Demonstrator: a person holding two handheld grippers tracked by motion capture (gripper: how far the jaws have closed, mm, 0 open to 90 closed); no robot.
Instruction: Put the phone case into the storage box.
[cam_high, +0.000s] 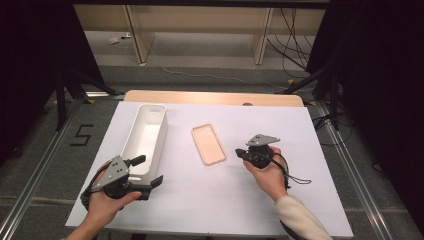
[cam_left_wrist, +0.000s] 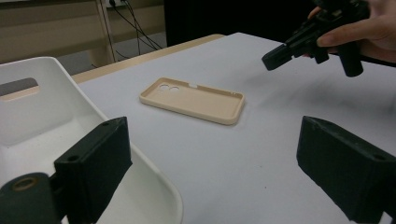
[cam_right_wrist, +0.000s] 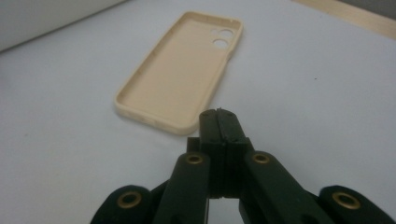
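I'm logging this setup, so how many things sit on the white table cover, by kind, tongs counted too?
Phone case, beige: 1
Bin, white: 1
Tongs, black: 2, the left tongs and the right tongs
Total: 4

Count on the table: one beige phone case, lying open side up with two round camera holes at one end; one white oblong bin; one white sheet covering the tabletop. Handheld grippers: two, the left gripper and the right gripper, each with two black jaws.
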